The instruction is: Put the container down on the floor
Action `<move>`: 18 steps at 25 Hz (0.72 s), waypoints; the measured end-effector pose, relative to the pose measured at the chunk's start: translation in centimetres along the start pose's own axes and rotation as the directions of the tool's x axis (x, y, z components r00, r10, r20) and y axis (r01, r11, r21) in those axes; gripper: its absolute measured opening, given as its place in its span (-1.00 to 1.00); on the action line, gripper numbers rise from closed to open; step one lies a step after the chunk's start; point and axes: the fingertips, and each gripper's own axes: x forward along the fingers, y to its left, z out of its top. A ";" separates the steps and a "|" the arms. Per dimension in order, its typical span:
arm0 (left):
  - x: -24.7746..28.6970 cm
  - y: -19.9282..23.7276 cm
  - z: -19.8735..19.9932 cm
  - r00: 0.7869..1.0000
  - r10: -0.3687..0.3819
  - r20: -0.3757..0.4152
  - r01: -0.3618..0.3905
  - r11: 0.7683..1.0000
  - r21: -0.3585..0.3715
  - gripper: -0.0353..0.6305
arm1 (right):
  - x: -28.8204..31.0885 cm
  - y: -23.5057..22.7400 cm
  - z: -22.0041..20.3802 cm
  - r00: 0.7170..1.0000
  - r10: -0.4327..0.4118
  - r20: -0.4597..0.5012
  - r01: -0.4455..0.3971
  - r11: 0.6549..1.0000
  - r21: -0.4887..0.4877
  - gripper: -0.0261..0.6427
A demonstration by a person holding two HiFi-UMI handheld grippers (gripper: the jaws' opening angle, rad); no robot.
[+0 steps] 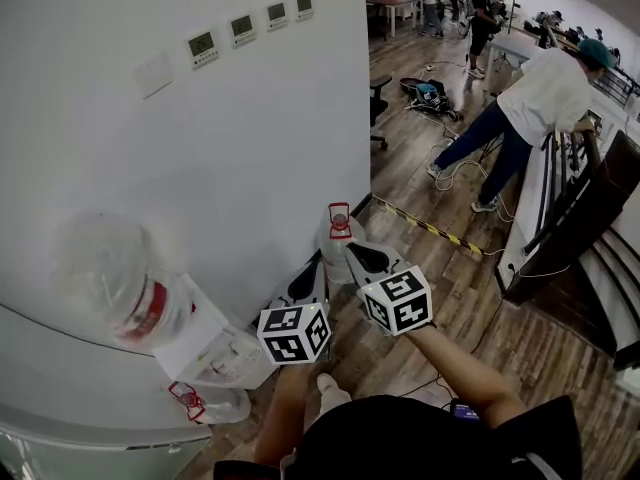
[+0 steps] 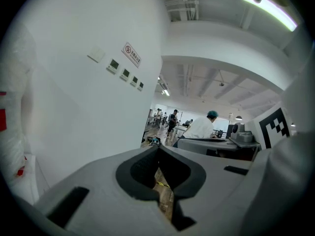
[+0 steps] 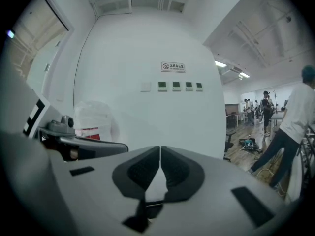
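Observation:
A translucent water jug (image 1: pixel 335 243) with a red cap stands upright on the wooden floor against the white wall. My right gripper (image 1: pixel 357 255) is shut and empty, its tips just beside the jug's right side. My left gripper (image 1: pixel 310 273) hangs a little lower left of the jug, also shut with nothing in it. A second big jug with a red label (image 1: pixel 115 278) rests tilted on a white dispenser at the left; it shows in the right gripper view as the jug (image 3: pixel 93 119). In their own views, the left gripper (image 2: pixel 158 151) and right gripper (image 3: pixel 160 149) hold nothing.
The curved white wall (image 1: pixel 230 138) with thermostat panels fills the left. A black-and-yellow cable strip (image 1: pixel 430 228) crosses the floor. A person in a white shirt (image 1: pixel 545 93) bends by a railing and steps (image 1: pixel 590 228) at the right. A red-capped jug (image 1: pixel 195 403) lies low left.

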 end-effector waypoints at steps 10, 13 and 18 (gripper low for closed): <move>-2.9 -3.6 -1.7 0.999 0.038 0.003 -0.038 0.999 0.003 -0.85 | -4.9 0.2 0.2 0.999 0.020 0.047 -0.021 1.000 0.009 -0.83; -3.5 -4.2 -1.9 0.999 0.043 0.004 -0.043 0.999 0.009 -0.85 | -5.6 0.4 0.3 0.998 0.026 0.059 -0.026 1.000 0.002 -0.83; -3.9 -4.7 -2.1 0.998 0.055 0.002 -0.055 0.998 0.022 -0.85 | -6.6 0.5 0.6 0.996 0.036 0.087 -0.036 0.999 0.003 -0.83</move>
